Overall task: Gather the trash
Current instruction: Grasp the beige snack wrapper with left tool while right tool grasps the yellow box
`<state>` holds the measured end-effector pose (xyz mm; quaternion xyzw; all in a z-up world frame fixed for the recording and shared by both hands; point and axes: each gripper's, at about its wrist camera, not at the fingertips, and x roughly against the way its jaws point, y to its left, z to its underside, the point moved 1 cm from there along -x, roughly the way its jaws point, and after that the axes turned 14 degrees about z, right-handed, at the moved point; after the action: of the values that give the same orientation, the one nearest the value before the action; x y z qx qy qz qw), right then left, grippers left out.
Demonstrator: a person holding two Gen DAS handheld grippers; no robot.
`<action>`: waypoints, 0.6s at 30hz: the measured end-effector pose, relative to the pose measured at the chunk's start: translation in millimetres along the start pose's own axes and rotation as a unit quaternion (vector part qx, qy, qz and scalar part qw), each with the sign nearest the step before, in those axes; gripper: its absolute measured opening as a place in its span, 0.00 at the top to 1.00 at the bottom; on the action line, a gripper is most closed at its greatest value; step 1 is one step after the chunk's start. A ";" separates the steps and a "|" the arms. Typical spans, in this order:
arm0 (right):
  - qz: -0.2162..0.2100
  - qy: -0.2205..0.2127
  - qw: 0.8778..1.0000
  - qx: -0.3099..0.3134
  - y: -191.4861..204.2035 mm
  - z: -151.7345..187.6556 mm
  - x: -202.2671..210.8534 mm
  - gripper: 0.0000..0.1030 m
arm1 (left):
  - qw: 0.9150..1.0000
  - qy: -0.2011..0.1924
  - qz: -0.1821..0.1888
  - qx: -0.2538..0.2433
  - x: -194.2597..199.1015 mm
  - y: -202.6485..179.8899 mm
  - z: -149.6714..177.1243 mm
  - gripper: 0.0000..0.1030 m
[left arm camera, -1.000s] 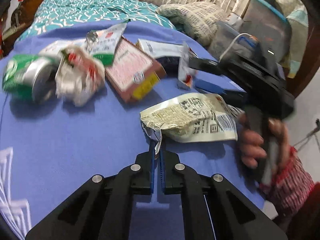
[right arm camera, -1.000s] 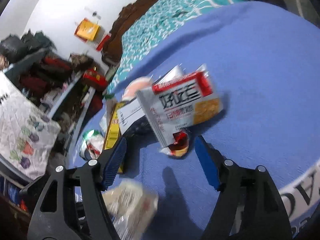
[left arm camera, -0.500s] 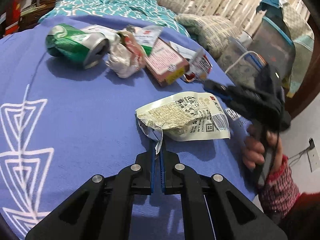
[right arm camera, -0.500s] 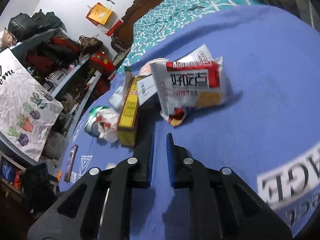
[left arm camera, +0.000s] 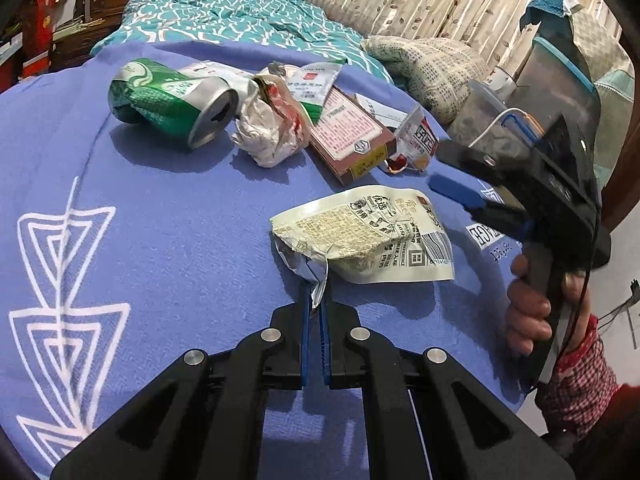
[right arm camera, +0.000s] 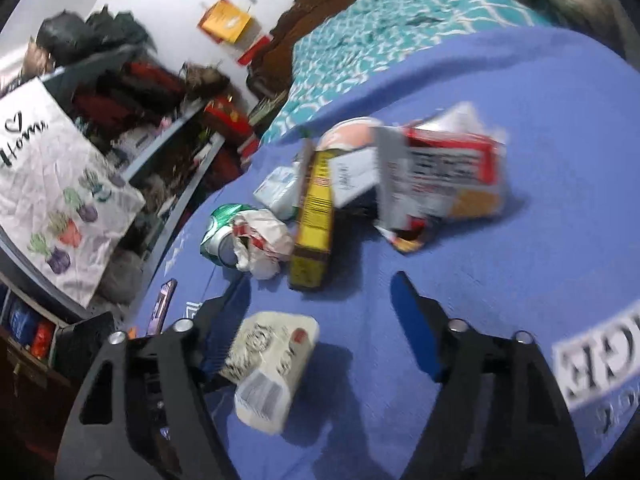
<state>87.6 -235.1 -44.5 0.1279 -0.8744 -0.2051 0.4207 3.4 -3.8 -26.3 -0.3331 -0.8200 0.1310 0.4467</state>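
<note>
Lying across a blue cloth-covered surface [left arm camera: 168, 216], apparently a bed rather than a counter, the trash runs from left to right: a dented green aluminium can [left arm camera: 170, 102] on its side, a crumpled white-and-red paper wrapper [left arm camera: 270, 132] touching the can's open end, a flat maroon-and-pink cardboard box [left arm camera: 348, 136] just beside that, then a small torn red-and-white snack packet [left arm camera: 418, 142] at the box's far corner. Nearer the camera lies the cream printed foil snack bag [left arm camera: 368, 240], flattened and empty-looking. The left tool [left arm camera: 315, 300] is clenched on this bag's torn silver corner, and the bag seems to rest on the cloth, though the view cannot settle whether it is lifted at all. The right tool [right arm camera: 320, 312] is released, its blue pads spread wide, hovering beyond the bag and aimed at the box and packet; that view is blurred. The step in hand looks like picking up the bag. Next, the thin foil calls for a steady lift without tearing, while the right tool needs to close on the packet.
</note>
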 end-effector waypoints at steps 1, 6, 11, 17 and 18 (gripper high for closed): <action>0.004 0.005 1.000 0.006 5.8 -4.0 -6.0 0.37 | 1.000 -0.002 0.000 0.001 1.5 0.9 -0.1 0.96; 0.021 0.048 0.998 0.021 25.8 -18.5 -50.3 0.72 | 1.000 -0.006 -0.005 0.000 7.7 2.7 1.1 0.96; 0.011 0.037 0.999 0.014 18.6 -7.5 -25.8 0.74 | 1.000 -0.008 0.001 -0.002 10.9 2.4 0.7 0.96; 0.014 -0.016 1.000 -0.007 -31.6 32.1 56.6 0.75 | 1.000 0.006 0.019 -0.015 0.0 -6.6 -3.5 0.96; 0.013 -0.022 0.999 -0.022 -41.1 36.7 67.1 0.75 | 0.999 0.010 0.021 -0.023 -4.5 -12.2 -6.6 0.96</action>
<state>19.6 -288.8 -38.4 0.1030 -0.8805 -0.2217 0.4062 5.3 -16.4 -19.2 -0.3621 -0.8110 0.1181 0.4441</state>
